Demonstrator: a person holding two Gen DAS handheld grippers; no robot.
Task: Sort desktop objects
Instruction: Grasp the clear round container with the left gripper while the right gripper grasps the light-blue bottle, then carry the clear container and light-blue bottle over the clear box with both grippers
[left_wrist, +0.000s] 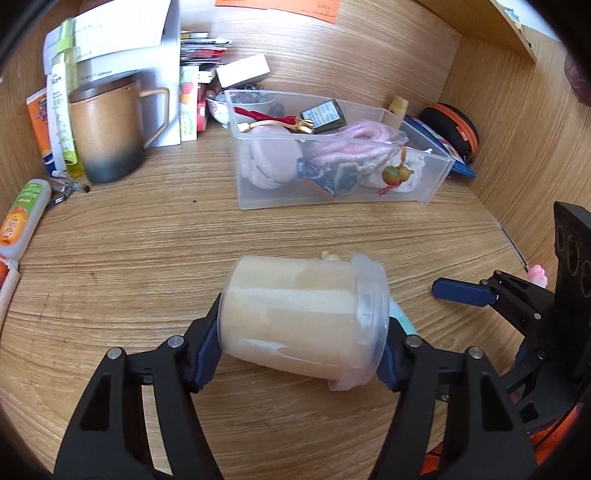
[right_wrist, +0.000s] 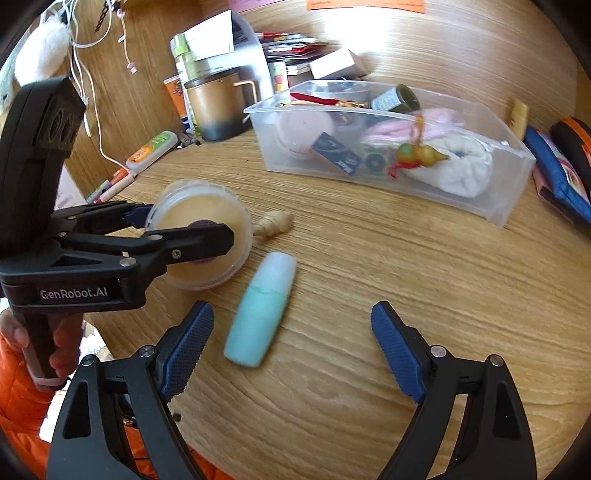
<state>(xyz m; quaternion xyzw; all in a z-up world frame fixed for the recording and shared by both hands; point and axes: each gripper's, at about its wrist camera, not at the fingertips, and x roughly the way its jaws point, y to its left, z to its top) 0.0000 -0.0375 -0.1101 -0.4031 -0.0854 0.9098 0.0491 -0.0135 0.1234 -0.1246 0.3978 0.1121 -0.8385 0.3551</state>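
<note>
A translucent jar with a cream-coloured filling lies on its side on the wooden desk. My left gripper is shut on it, one pad on its base and the other on its lid. The right wrist view shows the same grip across the jar's lid. A teal tube lies flat on the desk just right of the jar. My right gripper hovers over it, open, and the tube sits nearer its left finger without touching. One blue pad of the right gripper's fingers shows at the right of the left wrist view.
A clear plastic bin of trinkets stands behind, with a brown mug, bottles and papers at the back left. A small wooden peg lies behind the jar. Pouches sit right of the bin. A hand in an orange sleeve holds the left gripper.
</note>
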